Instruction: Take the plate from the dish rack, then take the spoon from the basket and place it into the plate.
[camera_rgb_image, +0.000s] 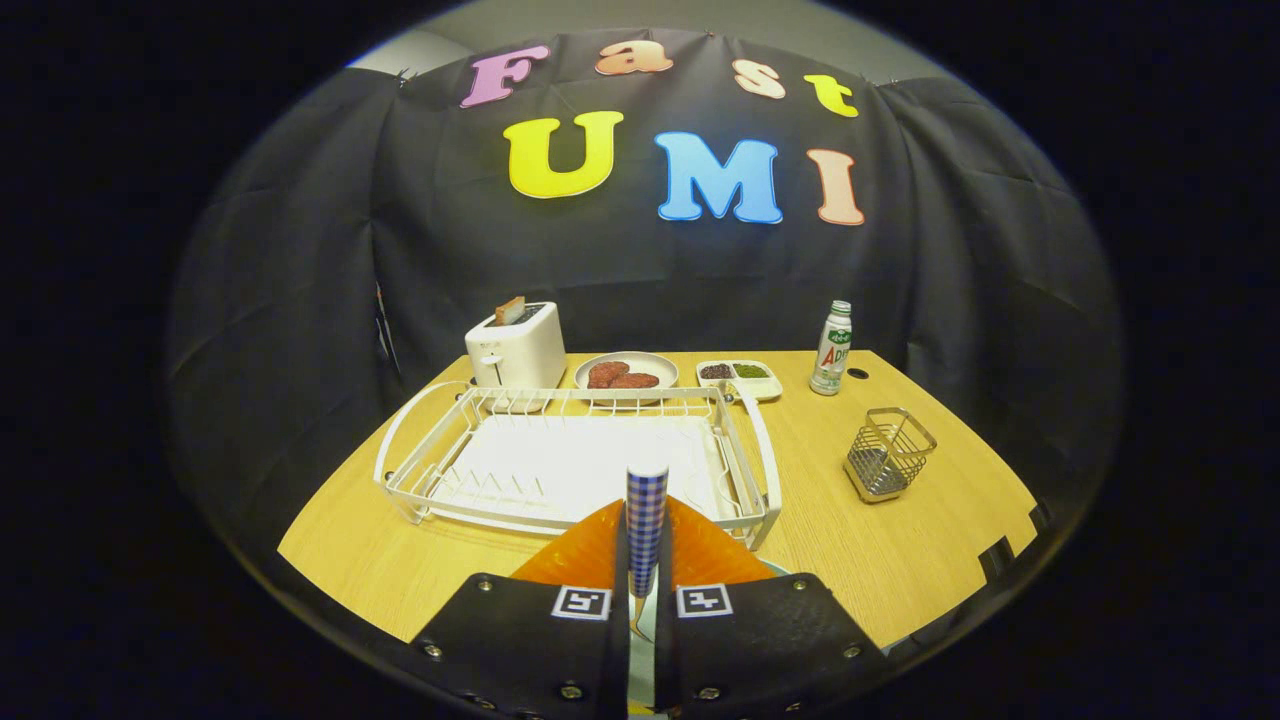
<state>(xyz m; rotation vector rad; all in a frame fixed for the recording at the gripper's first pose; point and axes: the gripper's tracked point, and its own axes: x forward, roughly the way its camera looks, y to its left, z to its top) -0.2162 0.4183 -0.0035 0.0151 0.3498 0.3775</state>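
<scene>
I see my gripper (646, 560) as two broad, flat finger plates dotted with small silver screws, each bearing a square black-and-white marker near the inner edge.

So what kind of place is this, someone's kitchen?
Probably a mock kitchen in a test booth: black cloth hangs behind a wooden table with a toaster and a white dish rack. The gripper is shut on a checked spoon handle.

Just a light wood-grain table (930, 545) with notched corners, boxed in by wrinkly black cloth walls (1000, 250), a strip of pale grey wall (640, 15) peeking above the cloth, lighting pretty dim.
</scene>
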